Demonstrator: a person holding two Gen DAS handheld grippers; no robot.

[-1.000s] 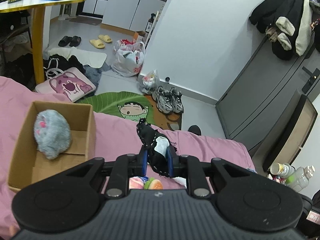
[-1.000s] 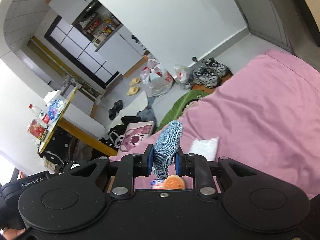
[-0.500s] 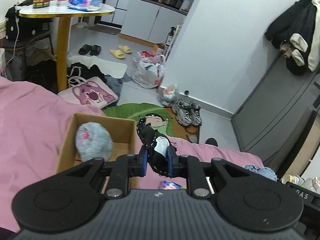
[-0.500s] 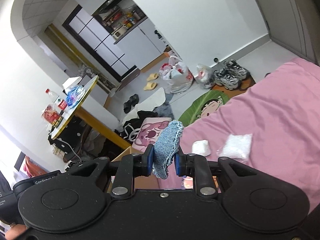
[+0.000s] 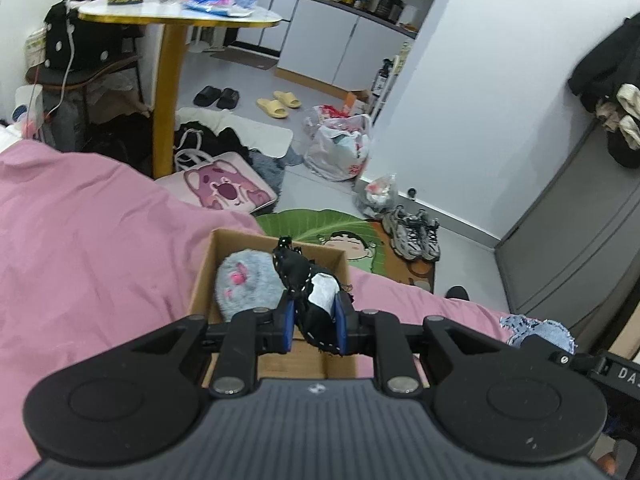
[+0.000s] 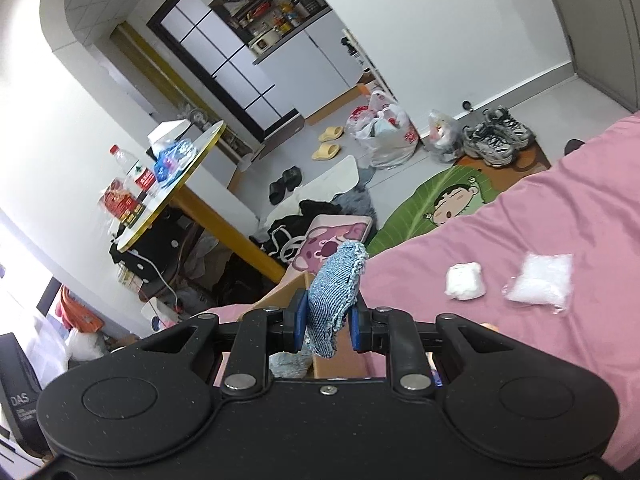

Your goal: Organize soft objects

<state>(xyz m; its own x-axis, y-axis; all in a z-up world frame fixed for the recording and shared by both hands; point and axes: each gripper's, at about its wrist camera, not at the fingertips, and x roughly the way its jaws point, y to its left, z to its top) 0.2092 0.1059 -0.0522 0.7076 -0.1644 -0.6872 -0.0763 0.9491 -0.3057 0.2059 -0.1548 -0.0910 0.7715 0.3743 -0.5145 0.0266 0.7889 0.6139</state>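
Your left gripper (image 5: 313,326) body hides near half of cardboard box (image 5: 208,264); box floor unreadable. Grey plush (image 5: 246,280) partly behind black-and-white toy (image 5: 310,292) at 3 o'clock. Right view: denim piece (image 6: 334,294) covers box rim. Table (image 5: 180,20) items blurred, labels unreadable.

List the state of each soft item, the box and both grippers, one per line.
left gripper: shut on black and white fabric piece
black and white fabric piece: clamped, over the box
right gripper: shut on denim piece
denim piece: clamped, held up
cardboard box: open-topped, on the bed
grey plush: inside the box
white wad: loose on the bed
clear bag: loose on the bed
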